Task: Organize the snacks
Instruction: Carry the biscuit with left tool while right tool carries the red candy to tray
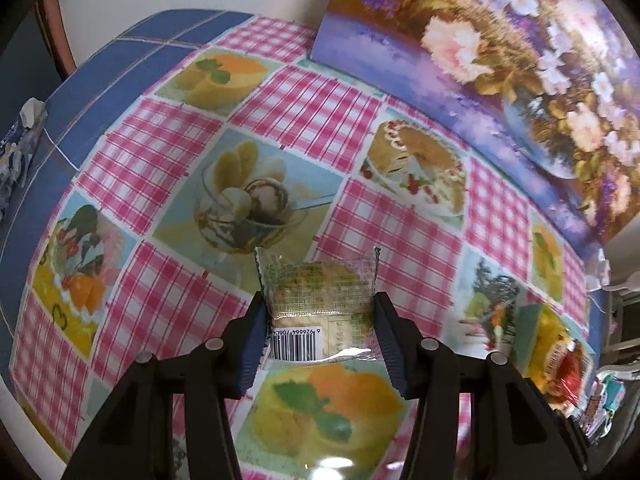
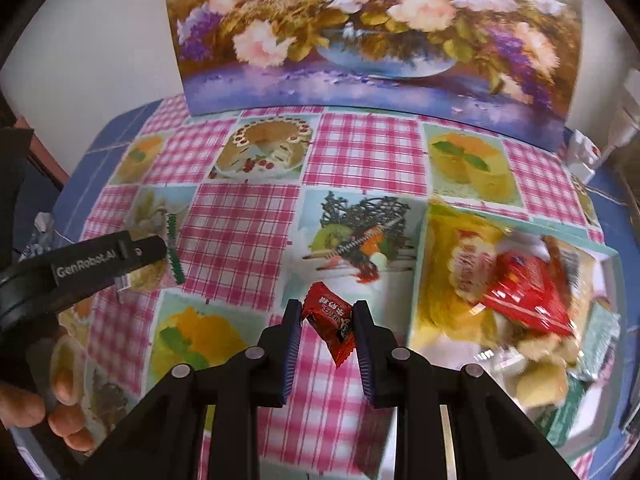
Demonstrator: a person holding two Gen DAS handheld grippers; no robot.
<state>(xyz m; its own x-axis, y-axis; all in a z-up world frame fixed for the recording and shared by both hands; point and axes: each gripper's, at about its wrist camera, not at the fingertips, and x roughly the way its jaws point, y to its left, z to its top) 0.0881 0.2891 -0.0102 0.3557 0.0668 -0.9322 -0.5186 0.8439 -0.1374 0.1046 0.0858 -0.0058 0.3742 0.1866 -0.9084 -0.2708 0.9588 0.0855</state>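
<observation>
Green-and-clear snack packet (image 1: 320,304) sits between the pads of the left hand-held gripper (image 1: 320,320), clamped at the side seams, barcode end toward the camera, lifted above the counter (image 1: 168,160). Red candy (image 2: 329,322) is pinched in the right hand-held gripper (image 2: 326,316), jaws narrow, wrapper tilted with one twisted tail hanging below the pads.

Snack tray (image 2: 424,240) sits just right of the red candy, already piled with red and yellow packets; that side is motion-blurred.

Risks, my read:
- Left grip is on crinkly film edges only, so the packet could slide out if it swings.
- Red candy is held off-centre and may twist free before reaching the tray.
- Tray looks full; another drop could bounce off the heap onto the checked cloth.
- Floral picture (image 2: 372,32) leans behind; a wide swing could clip it.
</observation>
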